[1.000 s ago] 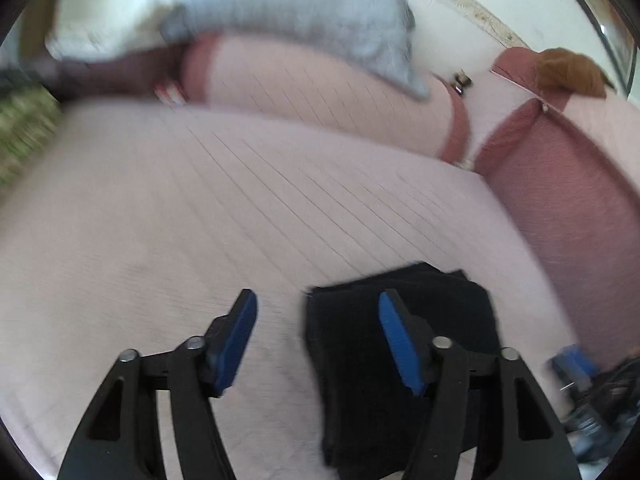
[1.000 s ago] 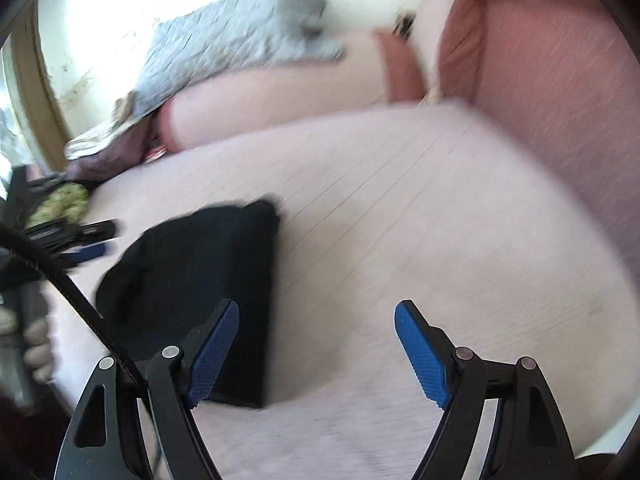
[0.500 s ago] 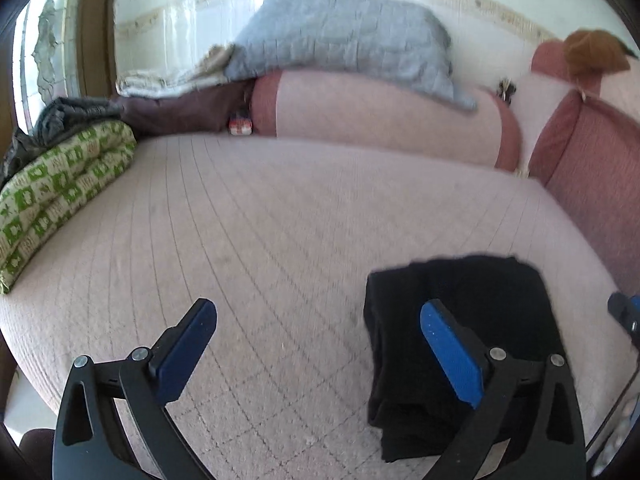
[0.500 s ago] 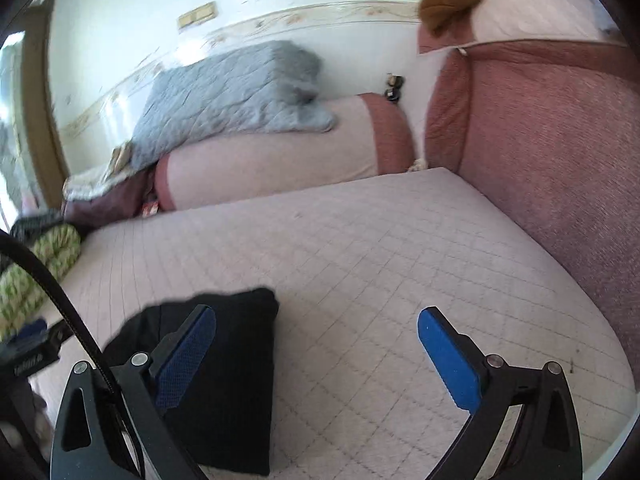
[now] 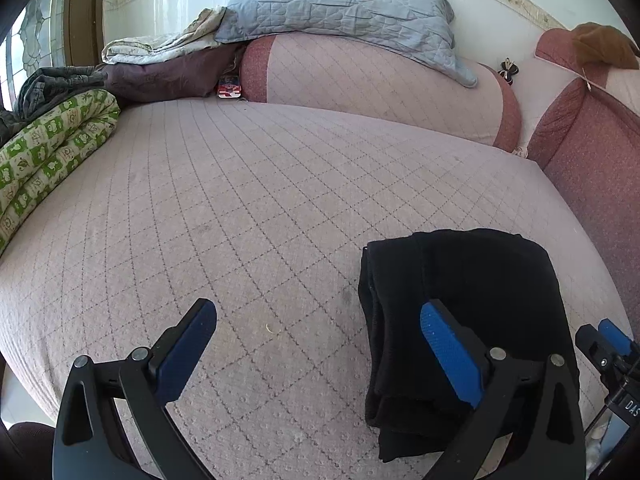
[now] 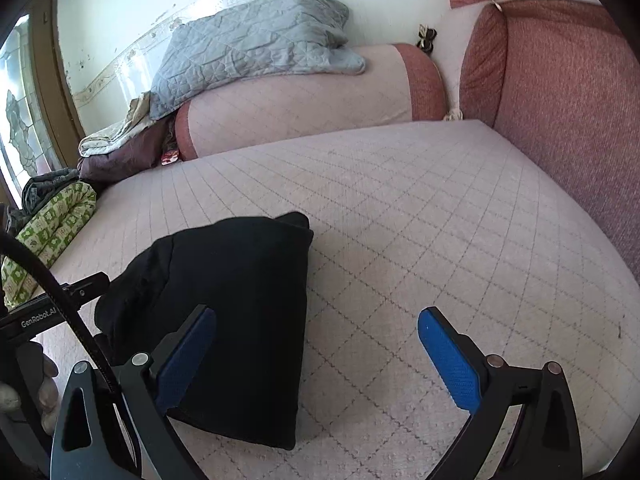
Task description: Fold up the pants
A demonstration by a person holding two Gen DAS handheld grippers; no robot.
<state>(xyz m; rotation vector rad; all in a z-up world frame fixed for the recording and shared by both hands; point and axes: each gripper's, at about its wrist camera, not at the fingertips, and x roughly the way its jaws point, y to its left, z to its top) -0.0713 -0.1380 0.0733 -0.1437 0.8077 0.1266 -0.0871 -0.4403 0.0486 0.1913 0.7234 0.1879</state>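
Observation:
The black pants [image 5: 460, 304] lie folded into a compact stack on the pink quilted bed [image 5: 260, 200]. My left gripper [image 5: 318, 320] stands open just above the bed; its right finger hangs over the stack's left part, its left finger over bare quilt. In the right wrist view the same pants [image 6: 240, 304] lie at lower left. My right gripper [image 6: 316, 324] is open too, its left finger over the stack's right side and its right finger over bare quilt. Neither gripper holds anything.
A pink bolster [image 5: 380, 88] with a grey quilted blanket [image 5: 340, 0] on it runs along the back. Red cushions [image 5: 592, 160] line the right side. A green patterned quilt [image 5: 48, 148] and piled clothes [image 5: 160, 68] lie at the left. The bed's front edge is near.
Both grippers' jaws have spread wider since the earliest frames. Both views have steadied and pulled slightly back from the folded pants, which lie still on the bed.

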